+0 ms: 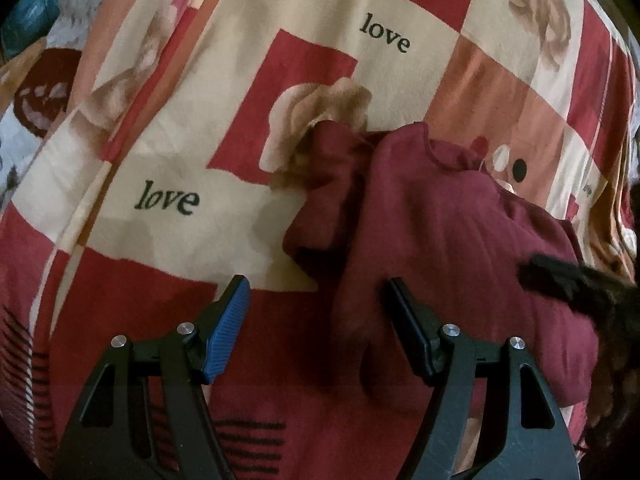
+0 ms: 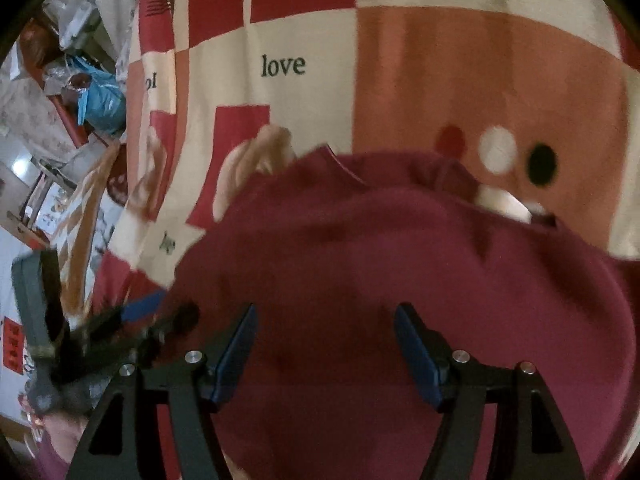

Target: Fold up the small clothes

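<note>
Left tongs (image 1: 316, 316) sit nearest the lens, spread wide, nothing pinched; they hang over the near left edge of the maroon top (image 1: 440, 240), and you can't tell whether either pad touches the cloth. Right tongs (image 2: 324, 344) are also released and empty, hanging over the broad middle of the same garment. That view is motion-blurred, so contact is unclear there too.

Progress, as a judgement: early to mid. The top lies on the patterned bedspread (image 1: 180, 140), red and cream blocks with "love" print, toward its near right side in the left view. One sleeve (image 1: 324, 184) is bunched and lumpy at the far left of the garment, not laid flat. The neckline side points away from you, ruffled, with pale lining showing. No clean rectangle yet, so sleeve tuck and the body folds look like they're still to do.

Fabric looks soft, thick, knit-like, wrinkled; expect it to slump rather than hold a crease. Only one garment is visible.
</note>
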`<state>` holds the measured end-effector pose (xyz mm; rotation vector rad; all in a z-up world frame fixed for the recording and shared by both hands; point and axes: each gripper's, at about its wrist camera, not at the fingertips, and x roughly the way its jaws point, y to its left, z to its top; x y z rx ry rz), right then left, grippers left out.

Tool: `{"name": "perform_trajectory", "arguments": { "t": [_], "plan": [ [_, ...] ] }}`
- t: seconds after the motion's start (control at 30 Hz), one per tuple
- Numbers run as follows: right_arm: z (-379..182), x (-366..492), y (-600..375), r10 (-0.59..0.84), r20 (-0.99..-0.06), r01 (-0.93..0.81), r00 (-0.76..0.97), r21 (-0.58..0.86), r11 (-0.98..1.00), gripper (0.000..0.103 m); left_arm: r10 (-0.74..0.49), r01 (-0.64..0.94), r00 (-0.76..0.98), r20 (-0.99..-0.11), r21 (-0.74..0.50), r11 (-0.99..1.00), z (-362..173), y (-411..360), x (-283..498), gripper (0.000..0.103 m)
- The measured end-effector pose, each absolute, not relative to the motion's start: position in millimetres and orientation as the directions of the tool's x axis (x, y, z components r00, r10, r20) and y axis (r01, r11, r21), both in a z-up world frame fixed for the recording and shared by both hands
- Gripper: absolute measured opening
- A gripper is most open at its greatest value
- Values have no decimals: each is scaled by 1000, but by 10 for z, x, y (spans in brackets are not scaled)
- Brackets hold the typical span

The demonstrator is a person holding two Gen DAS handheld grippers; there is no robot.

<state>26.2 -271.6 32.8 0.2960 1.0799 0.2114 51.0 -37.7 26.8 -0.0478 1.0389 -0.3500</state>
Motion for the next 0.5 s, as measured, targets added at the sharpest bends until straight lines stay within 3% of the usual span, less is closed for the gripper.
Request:
{"name": "perform_trajectory", "arguments": {
  "t": [0.5],
  "plan": [
    [525, -988, -3441, 191, -834, 105, 518, 284, 953, 75, -293, 253, 459, -839, -192, 948, 234, -413, 527, 71]
  ]
}}
